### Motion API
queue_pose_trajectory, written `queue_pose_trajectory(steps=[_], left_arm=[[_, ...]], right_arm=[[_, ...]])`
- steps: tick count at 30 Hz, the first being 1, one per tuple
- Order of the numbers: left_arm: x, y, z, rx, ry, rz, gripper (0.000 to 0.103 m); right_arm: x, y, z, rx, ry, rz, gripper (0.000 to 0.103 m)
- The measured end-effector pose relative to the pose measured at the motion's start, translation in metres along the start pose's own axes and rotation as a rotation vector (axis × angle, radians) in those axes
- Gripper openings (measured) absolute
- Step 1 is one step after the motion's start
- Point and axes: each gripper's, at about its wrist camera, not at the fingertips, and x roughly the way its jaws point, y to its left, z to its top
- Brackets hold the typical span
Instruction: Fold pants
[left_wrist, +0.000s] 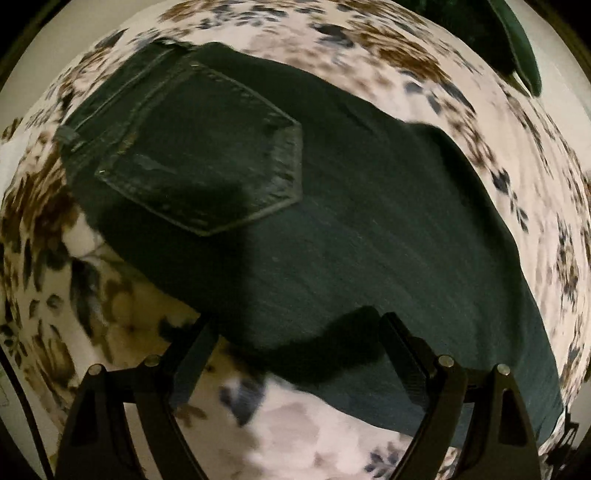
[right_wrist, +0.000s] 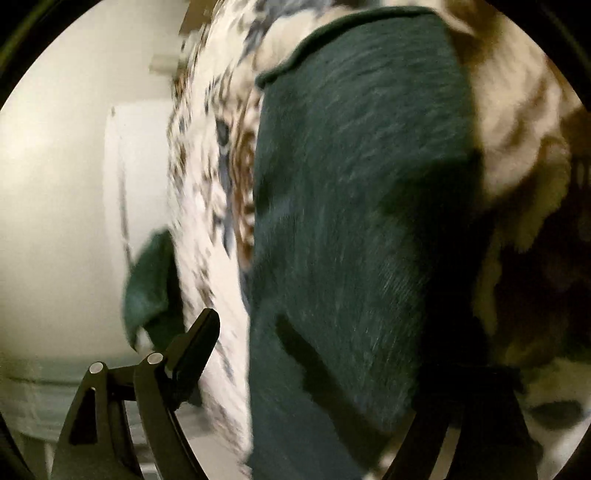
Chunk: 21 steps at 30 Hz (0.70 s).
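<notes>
Dark green-black jeans (left_wrist: 332, 221) lie flat on a floral bedspread (left_wrist: 92, 295), back pocket (left_wrist: 207, 158) up at the left, legs running to the lower right. My left gripper (left_wrist: 299, 328) is open and empty, just above the near edge of the jeans below the seat. In the right wrist view the same jeans (right_wrist: 351, 221) fill the middle, blurred. My right gripper (right_wrist: 306, 332) is open, its left finger (right_wrist: 195, 343) over the bedspread, its right finger hidden in shadow over the cloth.
The floral bedspread (right_wrist: 199, 177) covers the bed. Another dark green cloth (left_wrist: 517, 44) lies at the far right of the bed and shows by the bed's edge in the right wrist view (right_wrist: 151, 288). A pale wall (right_wrist: 59, 184) lies beyond.
</notes>
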Motion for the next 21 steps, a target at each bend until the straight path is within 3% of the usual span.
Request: queue_pose_trajectory(steps=[2, 3, 4, 5, 8, 12, 16, 21], left_arm=[[-0.001, -0.007, -0.002, 0.021, -0.003, 0.011, 0.089], [-0.002, -0.009, -0.002, 0.025, -0.004, 0.010, 0.089], [-0.002, -0.010, -0.003, 0.025, -0.005, 0.008, 0.089], [-0.004, -0.011, -0.004, 0.025, -0.005, 0.006, 0.089], [-0.011, -0.010, -0.003, 0.028, -0.008, -0.005, 0.089], [-0.024, -0.003, -0.009, 0.035, -0.021, -0.018, 0.089], [-0.031, 0.009, -0.008, 0.049, -0.017, -0.038, 0.089], [-0.045, 0.038, -0.004, 0.041, -0.037, -0.033, 0.089]], right_arm=[[-0.002, 0.000, 0.001, 0.002, -0.023, -0.020, 0.075], [-0.003, 0.003, 0.001, -0.020, -0.025, -0.065, 0.049], [-0.003, 0.007, 0.001, -0.056, -0.020, -0.121, 0.016], [-0.005, 0.015, -0.001, -0.103, -0.023, -0.165, 0.012], [-0.013, 0.053, -0.015, -0.255, -0.052, -0.249, 0.010], [-0.022, 0.117, -0.053, -0.477, -0.043, -0.268, 0.010], [-0.008, 0.180, -0.128, -0.795, 0.027, -0.327, 0.009], [0.041, 0.213, -0.250, -1.114, 0.163, -0.383, 0.009]])
